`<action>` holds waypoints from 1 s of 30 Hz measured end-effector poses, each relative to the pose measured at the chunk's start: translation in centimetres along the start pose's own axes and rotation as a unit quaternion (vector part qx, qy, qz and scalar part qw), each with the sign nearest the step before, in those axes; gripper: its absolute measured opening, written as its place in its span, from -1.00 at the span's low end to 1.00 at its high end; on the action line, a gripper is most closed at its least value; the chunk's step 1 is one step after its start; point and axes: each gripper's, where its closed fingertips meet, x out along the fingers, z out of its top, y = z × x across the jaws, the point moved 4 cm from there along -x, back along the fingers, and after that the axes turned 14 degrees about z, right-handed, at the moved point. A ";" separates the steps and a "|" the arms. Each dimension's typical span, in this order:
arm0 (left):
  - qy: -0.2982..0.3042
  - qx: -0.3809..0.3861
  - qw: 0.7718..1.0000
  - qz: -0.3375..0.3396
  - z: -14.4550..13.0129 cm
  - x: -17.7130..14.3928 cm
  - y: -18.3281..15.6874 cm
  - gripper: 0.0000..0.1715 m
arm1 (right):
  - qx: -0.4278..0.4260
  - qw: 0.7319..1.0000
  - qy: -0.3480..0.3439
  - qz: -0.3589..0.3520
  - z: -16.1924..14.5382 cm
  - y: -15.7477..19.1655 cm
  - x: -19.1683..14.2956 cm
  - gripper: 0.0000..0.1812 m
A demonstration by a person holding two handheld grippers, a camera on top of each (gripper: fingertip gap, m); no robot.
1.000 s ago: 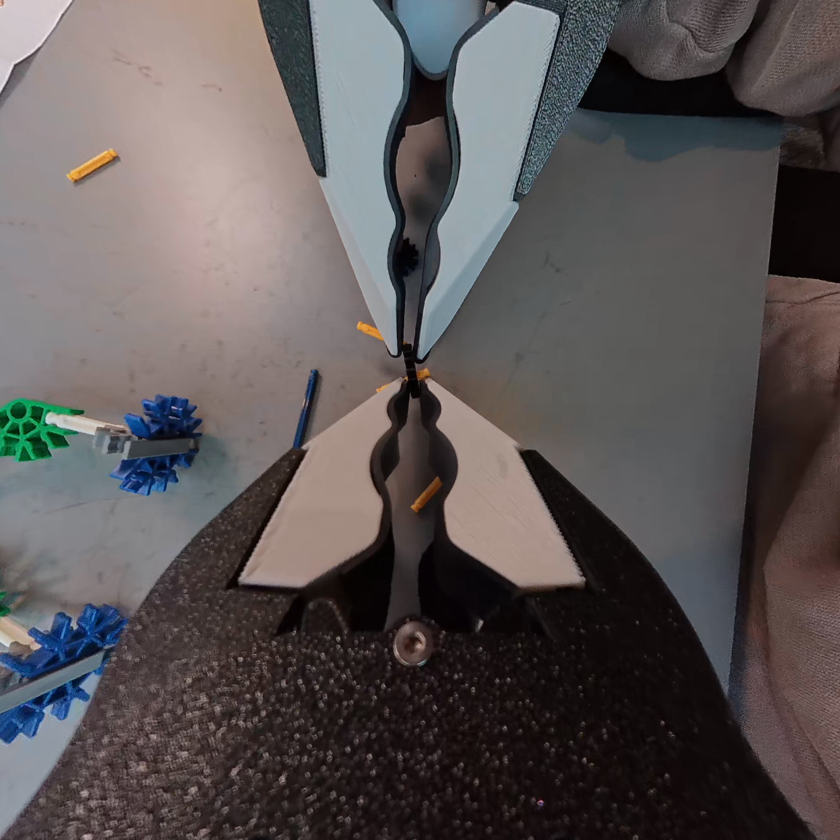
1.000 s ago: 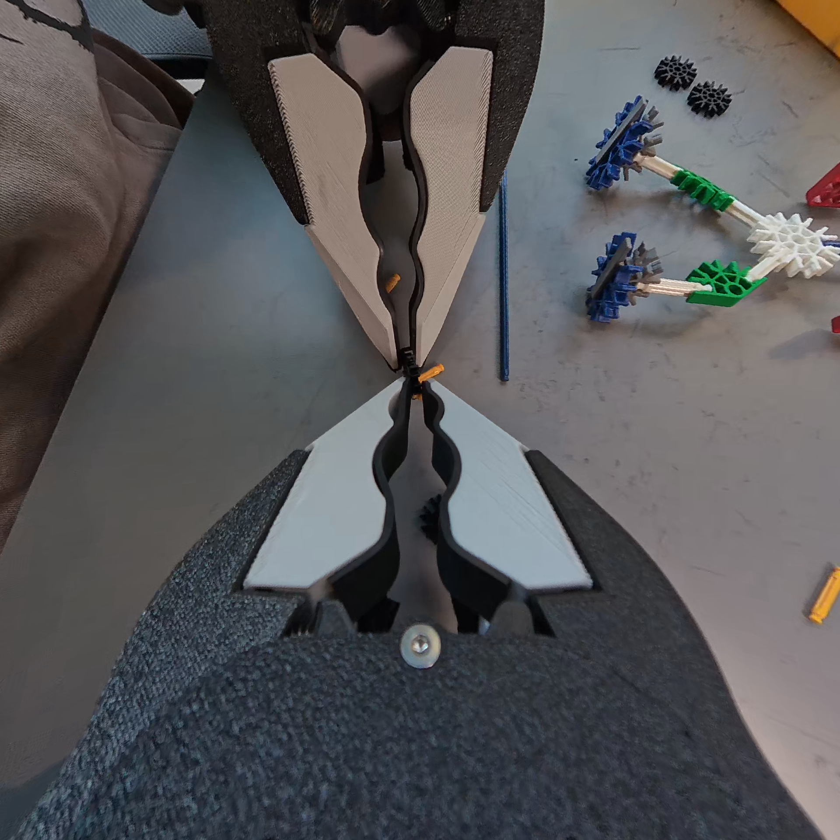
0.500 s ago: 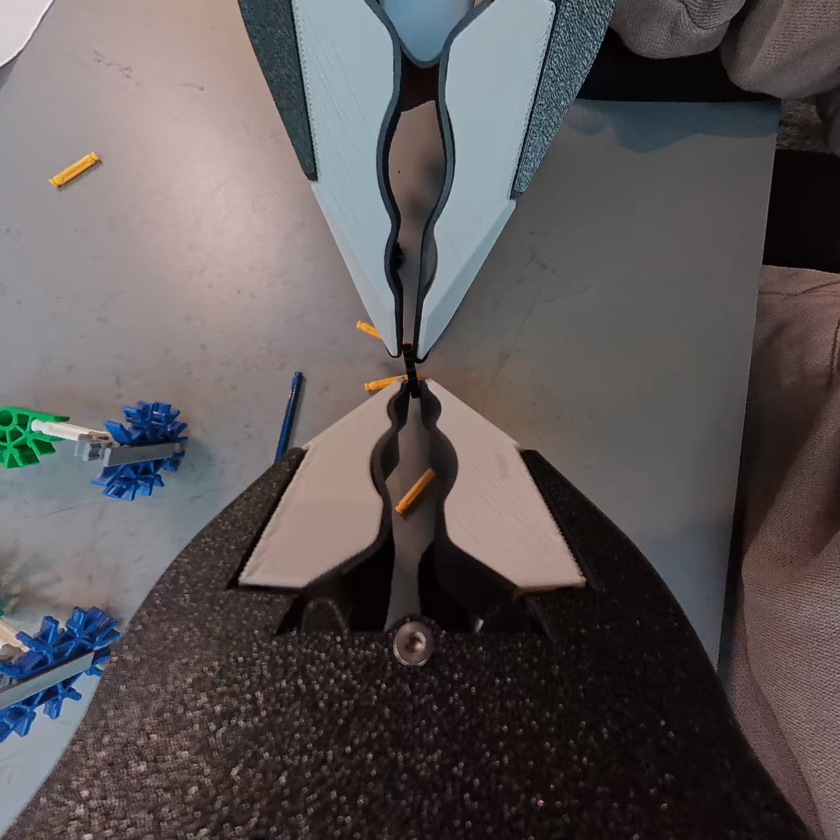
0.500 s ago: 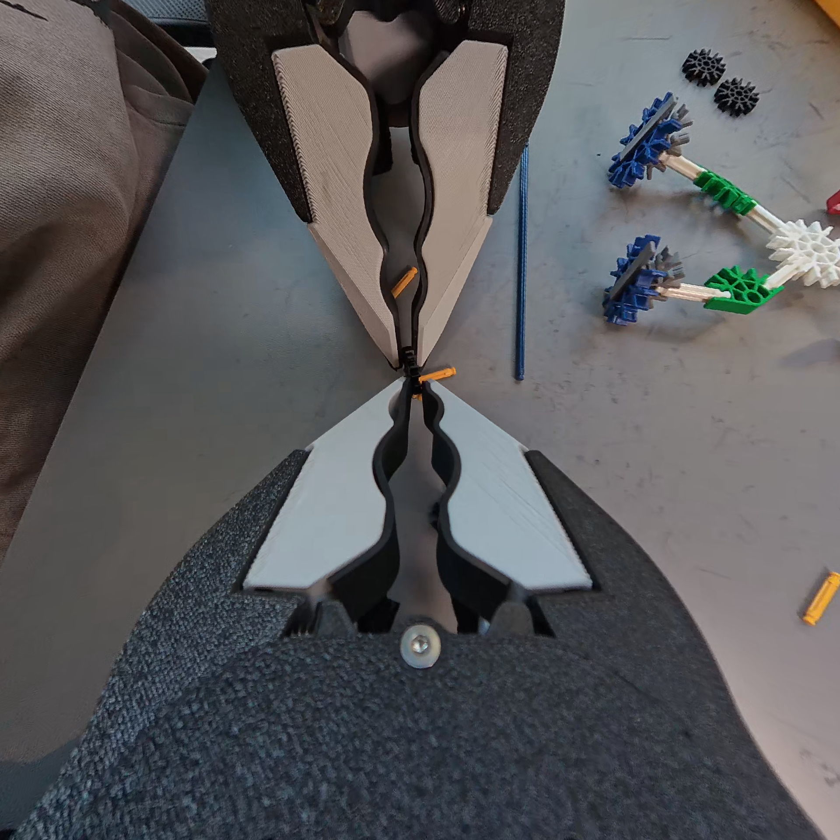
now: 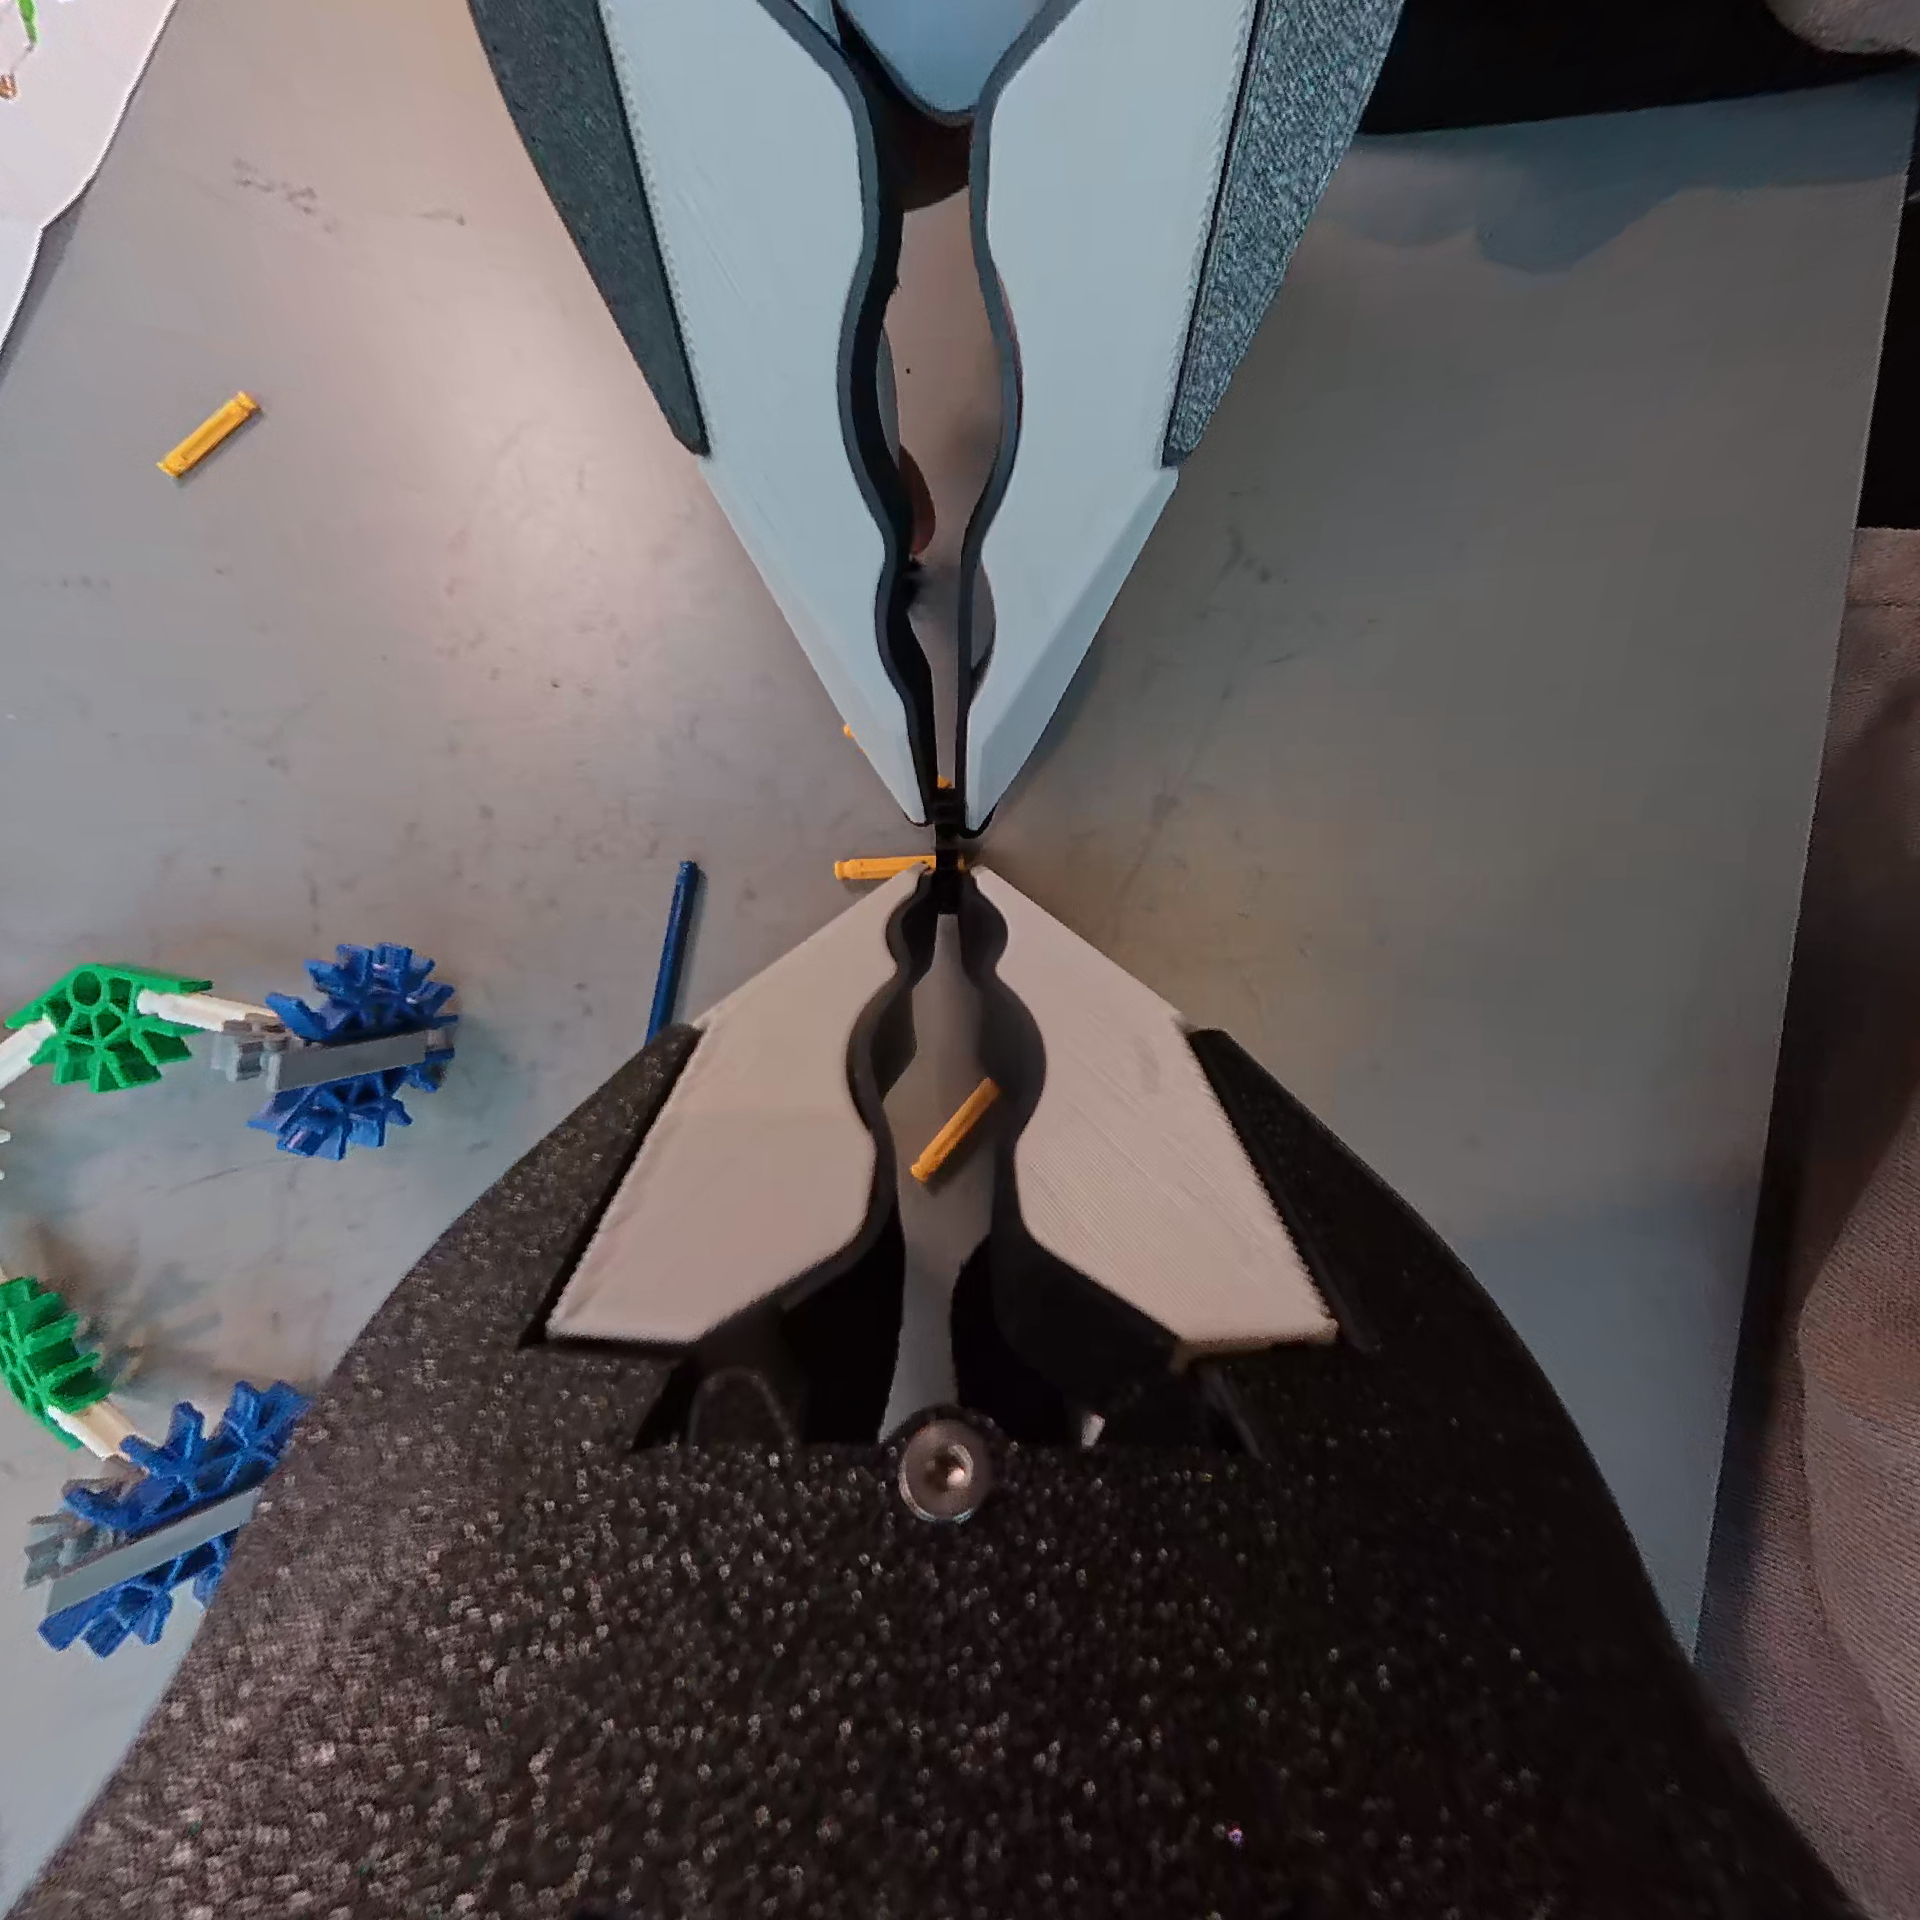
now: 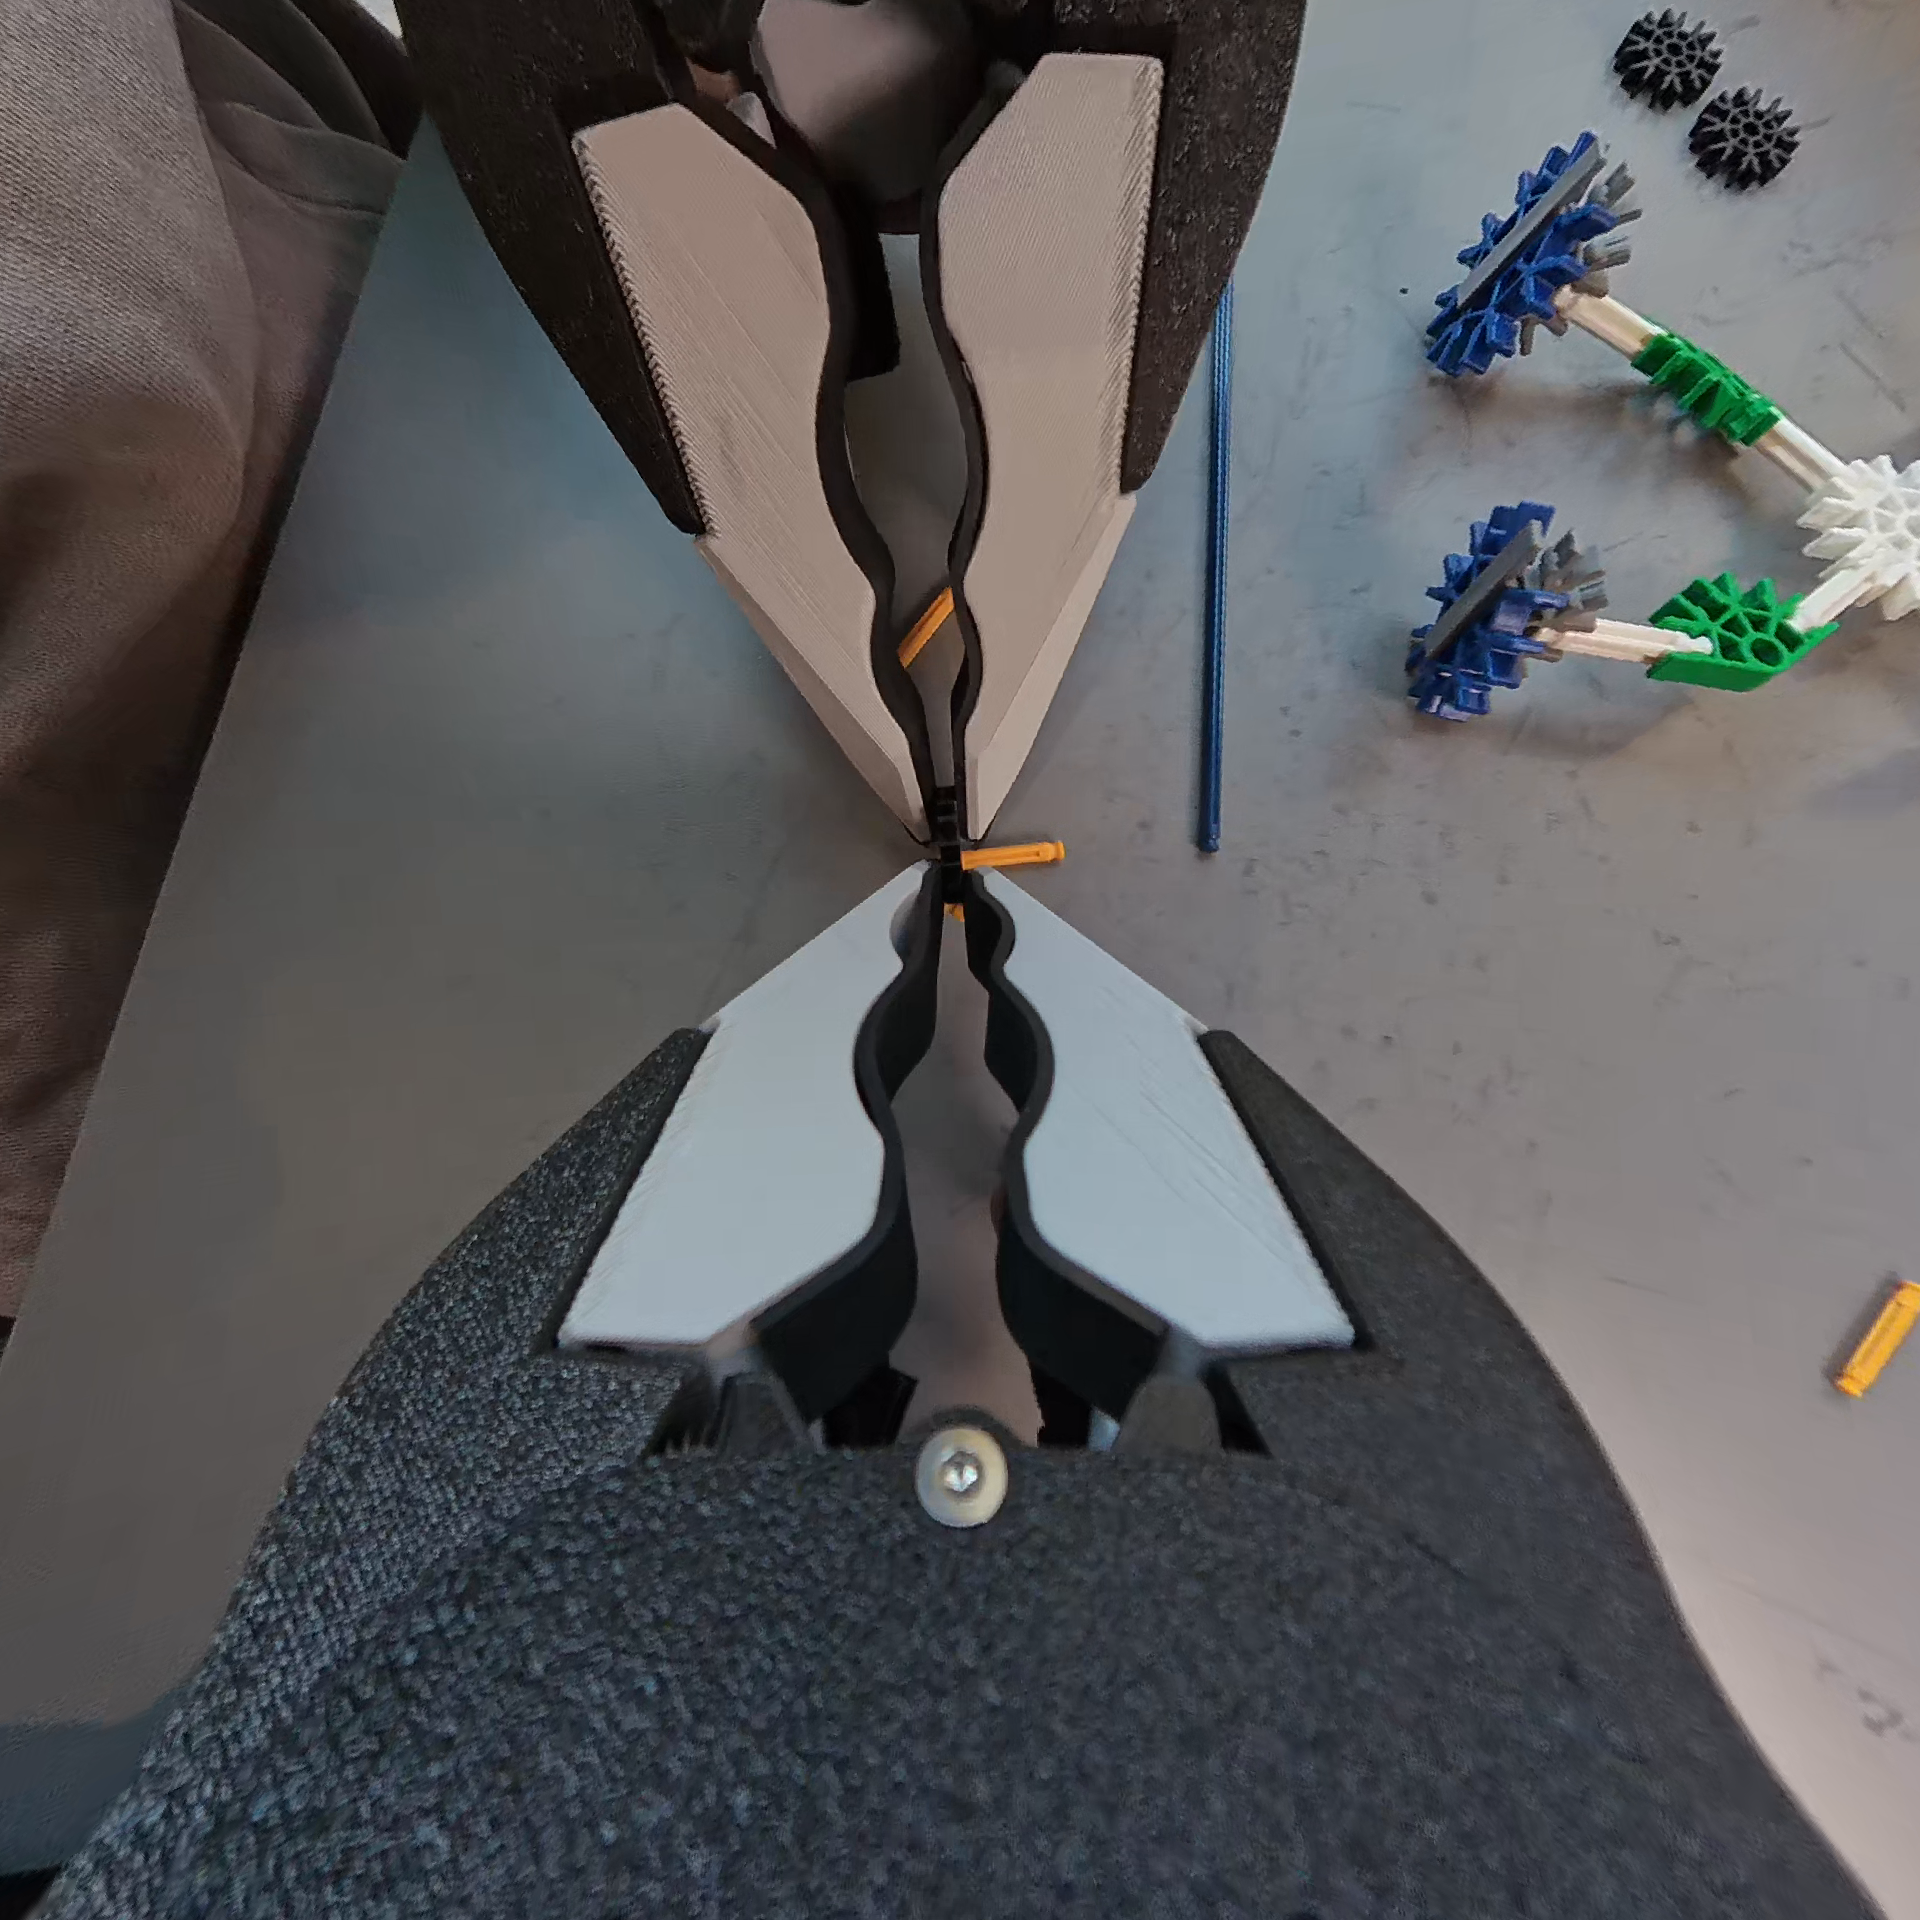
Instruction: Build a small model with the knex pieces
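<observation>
Left wrist view, left to right. Lower left: blue wheels (image 5: 358, 1055) on white rods, joined by green connectors (image 5: 99, 1023). Upper left: a loose yellow peg (image 5: 206, 433) on the grey table (image 5: 1455, 727). Left of centre: the end of a blue rod (image 5: 670, 951). Centre: left gripper (image 5: 943, 888), jaws pressed together on the near end of a small black part (image 5: 945, 847); a yellow peg (image 5: 883, 865) sticks out of that part to the left. A second peg (image 5: 954, 1129) lies on the table, seen through the gap between the fingers. The right gripper (image 5: 943, 805) comes in from the top of frame, tip to tip, pinching the far end of the same part. Right edge: grey cloth (image 5: 1860, 1039).

Right wrist view, left to right. Left edge: grey cloth (image 6: 135, 468). Centre: right gripper (image 6: 948, 883) closed on the black part (image 6: 945, 831), the left gripper (image 6: 943, 805) opposite it; the peg (image 6: 1013, 855) points right. Right of centre: the blue rod (image 6: 1214, 571), full length. Upper right: the wheel assembly (image 6: 1496, 613) with a white hub (image 6: 1870, 530), and two black gears (image 6: 1704, 94). Lower right: a loose yellow peg (image 6: 1875, 1337).
</observation>
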 end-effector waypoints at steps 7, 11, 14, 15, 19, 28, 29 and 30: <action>-0.021 -0.041 0.995 -0.086 -0.2 -0.4 0.5 -0.81 | 0.002 1.000 -0.001 0.000 -0.2 0.3 -0.1 -0.98; -0.057 -0.070 0.989 -0.118 0.7 -1.3 0.7 -0.85 | 0.000 1.000 0.004 -0.006 -0.1 0.2 -0.1 -0.98; -0.044 -0.052 0.992 -0.104 0.4 -0.7 0.7 -0.95 | -0.007 1.000 -0.007 -0.004 0.3 0.3 -0.1 -0.98; -0.043 -0.047 0.993 -0.099 0.3 -0.7 0.7 -0.97 | -0.009 1.000 -0.010 -0.009 0.4 0.3 -0.2 -0.98; -0.082 -0.110 0.984 -0.111 1.1 -1.6 2.4 -0.97 | -0.013 0.996 -0.073 -0.053 1.3 -0.7 -2.0 -0.90; -0.214 -0.337 0.892 -0.211 2.5 -4.6 7.5 -0.98 | 0.028 0.963 -0.260 -0.067 3.2 -1.2 -7.4 -0.79; -0.214 -0.337 0.892 -0.211 2.5 -4.6 7.5 -0.98 | 0.029 0.964 -0.254 -0.067 3.2 -1.3 -7.1 -0.80; -0.213 -0.336 0.893 -0.212 2.5 -4.6 7.4 -0.98 | 0.029 0.967 -0.245 -0.068 3.1 -1.3 -6.8 -0.80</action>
